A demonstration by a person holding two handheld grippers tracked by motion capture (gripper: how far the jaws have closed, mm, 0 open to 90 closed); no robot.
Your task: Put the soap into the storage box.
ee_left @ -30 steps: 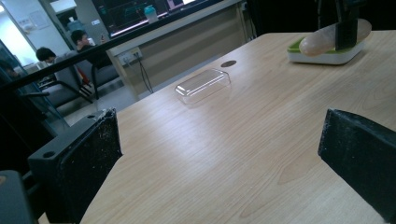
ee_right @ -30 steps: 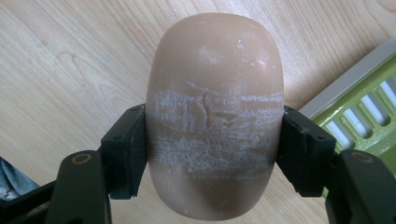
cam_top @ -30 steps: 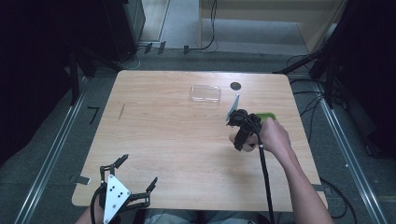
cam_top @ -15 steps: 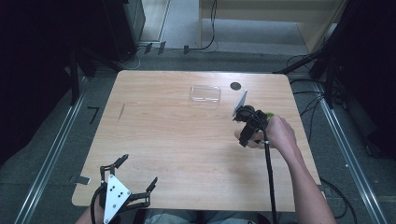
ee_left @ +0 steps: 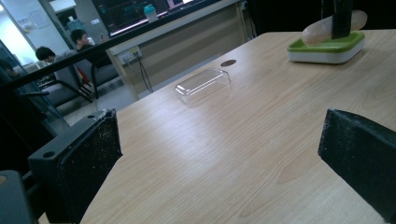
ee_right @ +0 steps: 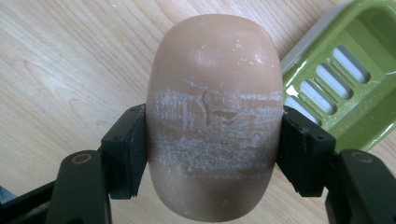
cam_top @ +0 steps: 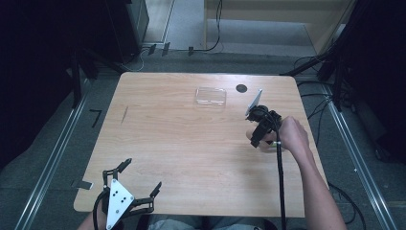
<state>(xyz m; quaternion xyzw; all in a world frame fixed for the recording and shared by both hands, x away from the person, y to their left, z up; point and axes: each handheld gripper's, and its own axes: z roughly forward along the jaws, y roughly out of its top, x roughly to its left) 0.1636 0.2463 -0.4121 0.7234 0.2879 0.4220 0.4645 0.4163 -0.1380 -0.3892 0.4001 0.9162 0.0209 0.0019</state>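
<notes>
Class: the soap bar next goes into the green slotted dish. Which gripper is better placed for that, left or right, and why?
Right. The right gripper is shut on the soap bar, with the green dish just beside it. The left gripper is open at the table's near edge, far from the dish.

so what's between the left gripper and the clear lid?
Nothing: bare tabletop runs from the open left gripper to the clear lid, shown in the left gripper view and high view.

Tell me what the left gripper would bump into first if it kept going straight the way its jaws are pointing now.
Probably nothing soon. The left gripper is open, and between its jaws lies bare table. Farther on, roughly in line, sits the clear plastic lid; the green soap dish stands off to one side. Depth is hard to judge.
</notes>
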